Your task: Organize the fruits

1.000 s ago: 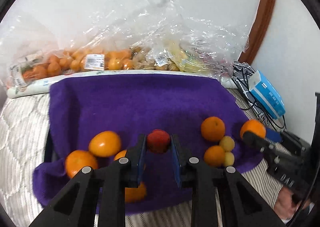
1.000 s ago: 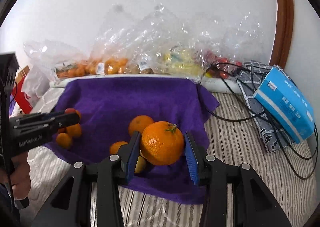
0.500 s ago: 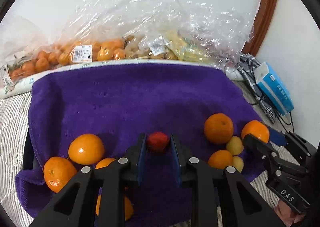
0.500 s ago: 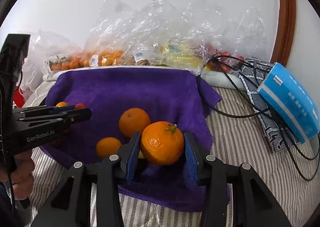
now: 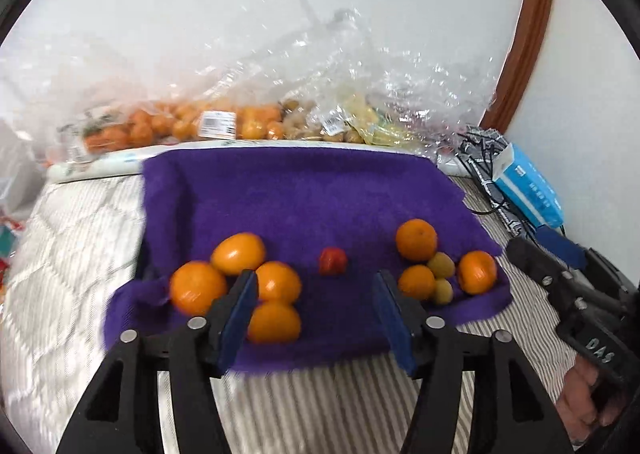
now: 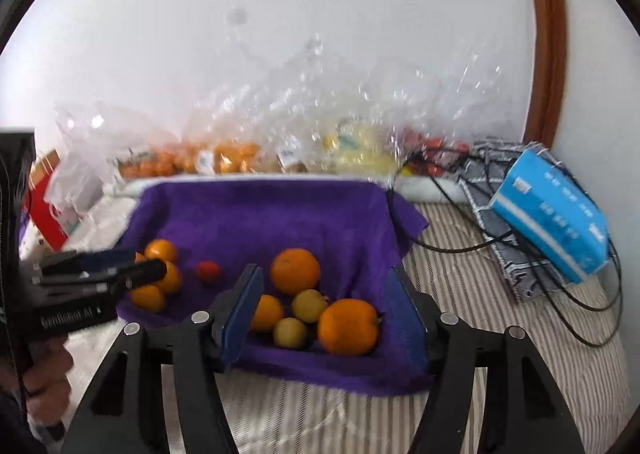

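Note:
A purple towel (image 5: 296, 190) lies on the bed and shows in the right wrist view too (image 6: 256, 214). My left gripper (image 5: 314, 296) is open and empty, just short of a small red fruit (image 5: 333, 260) lying in the towel's middle. Several oranges (image 5: 238, 252) cluster at its left. My right gripper (image 6: 324, 304) is open and empty around the right cluster: a big orange with a stem (image 6: 348, 326), another orange (image 6: 295, 271), a small orange (image 6: 267, 312) and two yellow-green fruits (image 6: 309, 305). The red fruit (image 6: 208, 271) lies further left.
Clear plastic bags of fruit (image 5: 224, 122) lie along the white wall behind the towel. A blue box (image 6: 554, 210) rests on a patterned cloth with black cables (image 6: 500, 238) at the right. A red and white package (image 6: 52, 210) stands at the left.
Both grippers have opened and pulled back. The left one let go of the red fruit on the towel's middle; the right one let go of the big orange beside the right cluster.

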The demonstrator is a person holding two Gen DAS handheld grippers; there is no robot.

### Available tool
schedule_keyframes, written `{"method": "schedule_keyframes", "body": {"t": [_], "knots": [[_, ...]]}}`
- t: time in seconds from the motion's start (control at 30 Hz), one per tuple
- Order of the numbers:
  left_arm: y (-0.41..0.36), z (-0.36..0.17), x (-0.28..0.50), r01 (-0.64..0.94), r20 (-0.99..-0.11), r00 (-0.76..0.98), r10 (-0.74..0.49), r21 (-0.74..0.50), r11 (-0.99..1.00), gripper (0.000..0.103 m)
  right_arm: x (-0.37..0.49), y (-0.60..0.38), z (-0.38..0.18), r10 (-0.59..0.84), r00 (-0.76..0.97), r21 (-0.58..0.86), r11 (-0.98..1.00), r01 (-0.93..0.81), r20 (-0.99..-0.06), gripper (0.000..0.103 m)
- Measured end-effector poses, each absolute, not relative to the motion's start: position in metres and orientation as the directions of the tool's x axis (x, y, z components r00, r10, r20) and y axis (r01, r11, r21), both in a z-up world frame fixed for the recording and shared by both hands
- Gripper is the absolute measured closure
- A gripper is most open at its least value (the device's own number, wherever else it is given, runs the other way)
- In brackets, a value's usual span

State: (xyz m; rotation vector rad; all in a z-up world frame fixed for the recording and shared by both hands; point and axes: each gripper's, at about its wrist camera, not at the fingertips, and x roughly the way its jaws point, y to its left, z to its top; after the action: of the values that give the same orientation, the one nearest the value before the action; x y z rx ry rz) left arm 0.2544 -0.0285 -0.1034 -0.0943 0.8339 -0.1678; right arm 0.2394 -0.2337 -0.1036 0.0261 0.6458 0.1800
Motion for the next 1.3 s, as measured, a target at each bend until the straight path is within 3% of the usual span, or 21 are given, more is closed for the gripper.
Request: {"method": "schedule_keyframes", "body": {"t": [0.07, 0.13, 0.33, 0.47, 0.57, 0.83, 1.3], "knots": [[-0.022, -0.094, 0.235, 0.093, -0.721, 0.673, -0.166, -0.141, 0.986, 0.038, 0.218, -0.225, -0.087, 0.159, 0.796, 0.054, 0.986, -0.157, -0.585, 0.026], [-0.019, -0.086, 0.22, 0.085, -0.72, 0.675, -0.158, -0.137, 0.987, 0.03, 0.199, -0.218, -0.074, 0.153, 0.798, 0.029, 0.985, -0.168, -0.583, 0.026], [-0.007, -0.063, 0.166, 0.064, -0.699, 0.701, -0.14, -0.134, 0.989, 0.02, 0.146, -0.21, -0.045, 0.103, 0.814, 0.007, 0.993, -0.121, -0.571, 0.026], [0.0, -0.047, 0.131, 0.039, -0.669, 0.734, -0.115, -0.128, 0.991, 0.017, 0.115, -0.215, -0.038, 0.085, 0.818, 0.03, 0.996, -0.082, -0.568, 0.025], [0.002, -0.038, 0.107, 0.033, -0.65, 0.753, -0.103, -0.119, 0.992, 0.016, 0.089, -0.22, -0.036, 0.118, 0.827, 0.083, 0.993, -0.086, -0.55, 0.013], [-0.002, -0.022, 0.061, 0.034, -0.6, 0.795, -0.089, -0.103, 0.994, 0.013, 0.051, -0.233, -0.029, 0.105, 0.83, 0.129, 0.991, -0.04, -0.547, 0.001], [-0.007, -0.007, 0.044, 0.023, -0.564, 0.823, -0.068, -0.085, 0.996, 0.013, 0.027, -0.232, -0.019, 0.1, 0.848, 0.104, 0.993, -0.053, -0.521, 0.0]]}}
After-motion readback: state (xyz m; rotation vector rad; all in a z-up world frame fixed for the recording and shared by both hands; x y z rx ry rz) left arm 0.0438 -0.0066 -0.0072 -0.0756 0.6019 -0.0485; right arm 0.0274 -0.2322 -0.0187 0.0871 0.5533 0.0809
